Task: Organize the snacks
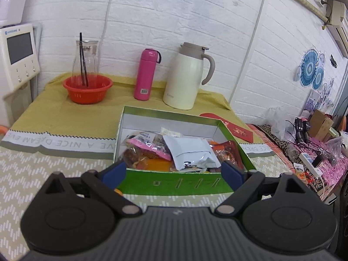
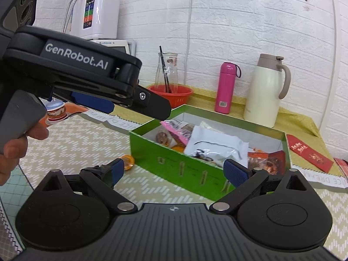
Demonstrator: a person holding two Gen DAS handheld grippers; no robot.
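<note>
Both my grippers stand spread, nothing between the pads; left gripper (image 1: 173, 170) faces the green box (image 1: 174, 183), right gripper (image 2: 174, 171) hovers at its near wall; snacks incl. white packet (image 2: 214, 145) already piled inside; one orange snack (image 2: 127, 161) loose on the mat at 9 o'clock of the box; I judge next move: pinch it, drop it in.

Lying bare in front of the open green cardboard box (image 2: 184, 163): patterned cloth on the counter (image 1: 54, 169), apart from a small orange wrapped sweet (image 2: 127, 160). Crowding the box's top: snack packets (image 1: 191, 152). Blocking the far edge: red plastic basket (image 1: 88, 89), slim pink flask (image 1: 145, 74), cream jug (image 1: 184, 76). Hanging above the box's near-left corner: left gripper (image 2: 134, 106).
</note>
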